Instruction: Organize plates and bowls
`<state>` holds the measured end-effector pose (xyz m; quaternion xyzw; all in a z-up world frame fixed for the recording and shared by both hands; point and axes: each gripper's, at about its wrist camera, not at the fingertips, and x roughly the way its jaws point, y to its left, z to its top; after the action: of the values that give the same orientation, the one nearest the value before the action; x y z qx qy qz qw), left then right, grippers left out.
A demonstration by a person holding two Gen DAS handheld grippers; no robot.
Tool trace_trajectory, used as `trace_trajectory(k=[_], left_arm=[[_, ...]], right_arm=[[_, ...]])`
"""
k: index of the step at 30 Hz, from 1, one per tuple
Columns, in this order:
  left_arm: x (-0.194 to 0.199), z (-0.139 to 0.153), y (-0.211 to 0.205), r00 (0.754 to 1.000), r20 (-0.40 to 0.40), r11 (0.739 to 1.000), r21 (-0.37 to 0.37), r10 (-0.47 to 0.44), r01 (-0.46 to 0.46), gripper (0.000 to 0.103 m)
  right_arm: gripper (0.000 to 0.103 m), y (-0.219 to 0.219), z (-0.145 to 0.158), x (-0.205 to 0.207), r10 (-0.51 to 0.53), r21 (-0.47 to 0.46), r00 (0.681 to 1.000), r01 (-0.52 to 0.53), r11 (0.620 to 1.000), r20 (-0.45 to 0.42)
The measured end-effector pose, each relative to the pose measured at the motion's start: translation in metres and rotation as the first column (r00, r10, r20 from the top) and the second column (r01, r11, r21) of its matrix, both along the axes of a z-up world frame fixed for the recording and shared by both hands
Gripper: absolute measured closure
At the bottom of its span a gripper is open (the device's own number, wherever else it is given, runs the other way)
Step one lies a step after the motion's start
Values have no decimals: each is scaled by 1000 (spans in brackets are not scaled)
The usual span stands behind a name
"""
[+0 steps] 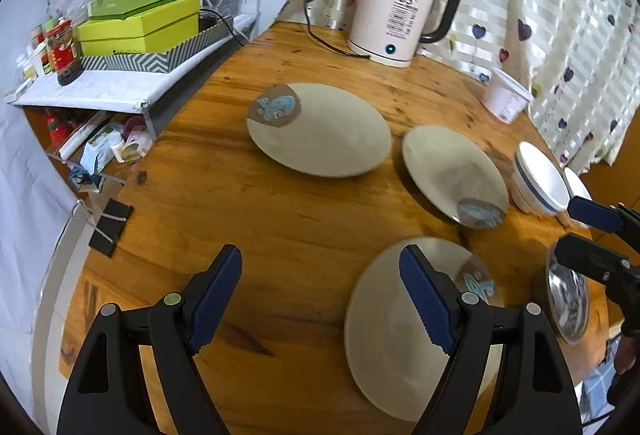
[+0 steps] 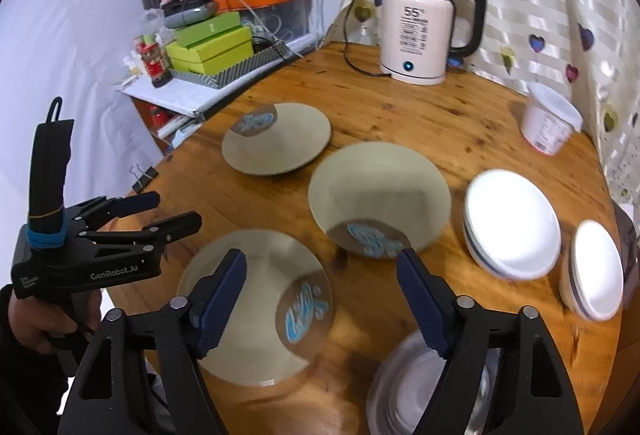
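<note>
Both my left gripper (image 1: 320,299) and right gripper (image 2: 322,301) gape empty above the nearest beige plate (image 2: 256,305), which lies well apart from the kettle (image 2: 420,39); glazed, rigid, breakable, I judge it best pinched at the rim.

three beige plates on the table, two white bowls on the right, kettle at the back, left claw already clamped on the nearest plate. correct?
Not quite. The left claw is open and holds nothing; the nearest plate lies flat on the table, as the left wrist view shows. The rest holds: three beige plates, two white bowls on the right, kettle at the back.

Open right claw (image 2: 322,301) above plates (image 2: 256,305)
</note>
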<state>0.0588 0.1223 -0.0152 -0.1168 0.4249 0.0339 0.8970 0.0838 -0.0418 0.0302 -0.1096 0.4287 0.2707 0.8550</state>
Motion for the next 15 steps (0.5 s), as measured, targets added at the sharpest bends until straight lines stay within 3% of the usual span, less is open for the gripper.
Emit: trace_trajectory(k=[9,15], left_arm=[[23,0,37,998,11,997,-54,60,-59,22],[43,-5,49,997,-3,994,-76,72,-72,36]], right_arm=[[44,32,-5,48,29,-17,998,-30,999,-49],[51,54,-13,83,40,-19,995,-42,999,-89]])
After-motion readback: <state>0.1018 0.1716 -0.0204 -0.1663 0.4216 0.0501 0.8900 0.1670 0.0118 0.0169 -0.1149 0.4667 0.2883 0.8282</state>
